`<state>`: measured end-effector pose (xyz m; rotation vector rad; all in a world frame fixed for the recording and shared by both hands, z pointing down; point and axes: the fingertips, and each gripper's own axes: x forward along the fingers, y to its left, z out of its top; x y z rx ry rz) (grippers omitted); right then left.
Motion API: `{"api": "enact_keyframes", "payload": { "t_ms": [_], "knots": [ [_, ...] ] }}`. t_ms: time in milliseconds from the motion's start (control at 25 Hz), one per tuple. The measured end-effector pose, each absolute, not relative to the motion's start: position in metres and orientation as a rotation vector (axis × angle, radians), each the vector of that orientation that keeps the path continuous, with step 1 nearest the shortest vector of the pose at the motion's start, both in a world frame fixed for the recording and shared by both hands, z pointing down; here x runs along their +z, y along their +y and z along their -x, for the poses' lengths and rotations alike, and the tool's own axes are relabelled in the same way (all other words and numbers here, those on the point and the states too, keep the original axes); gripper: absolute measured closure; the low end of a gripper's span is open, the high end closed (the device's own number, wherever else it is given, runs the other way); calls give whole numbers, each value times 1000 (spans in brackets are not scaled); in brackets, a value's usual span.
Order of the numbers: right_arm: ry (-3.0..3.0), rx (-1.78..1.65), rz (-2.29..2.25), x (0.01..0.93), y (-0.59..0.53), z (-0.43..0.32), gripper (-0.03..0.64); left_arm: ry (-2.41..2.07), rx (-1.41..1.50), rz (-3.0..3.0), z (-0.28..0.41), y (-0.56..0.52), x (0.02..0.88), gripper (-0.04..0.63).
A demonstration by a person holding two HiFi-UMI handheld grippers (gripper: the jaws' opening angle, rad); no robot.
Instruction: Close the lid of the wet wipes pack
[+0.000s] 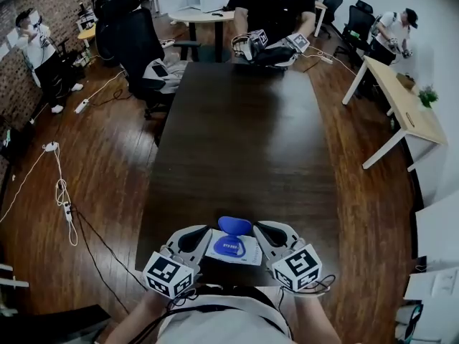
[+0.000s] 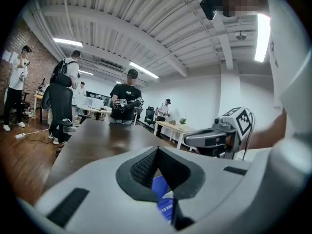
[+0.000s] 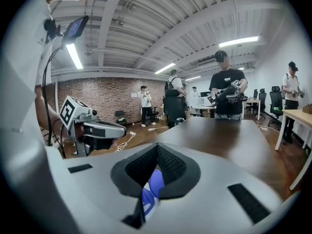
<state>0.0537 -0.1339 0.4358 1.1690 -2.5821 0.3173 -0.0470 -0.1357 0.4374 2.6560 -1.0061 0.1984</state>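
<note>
Two tools, each with jaws pressed together and pinching nothing. The left tool (image 1: 195, 236) and right tool (image 1: 267, 232) flank the flat white wet wipes pack (image 1: 247, 253), which lies between them at the near edge of the long dark wooden worktop (image 1: 244, 142). Contact with the pack cannot be told. The blue oval plastic lid (image 1: 235, 225) stands raised at the pack's far side, not shut. Both gripper views show blue below the closed tips.

A white wet wipes pack (image 1: 233, 250) is seen at the near edge of a long dark table (image 1: 244, 142), its blue lid (image 1: 235, 226) flipped up at the far side. It is flanked closely by the left gripper (image 1: 199, 236) and the right gripper (image 1: 267, 234). A person in black (image 1: 271, 2) is placed at the table's far end.
</note>
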Motion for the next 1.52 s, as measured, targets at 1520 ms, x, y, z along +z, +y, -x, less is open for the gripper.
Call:
{"api": "enact_keyframes", "payload": {
  "t_ms": [1520],
  "knots": [
    [-2390,451,-617,593,-167,-35,440,-1110,319,-2430,46,-139,515,594]
  ]
}}
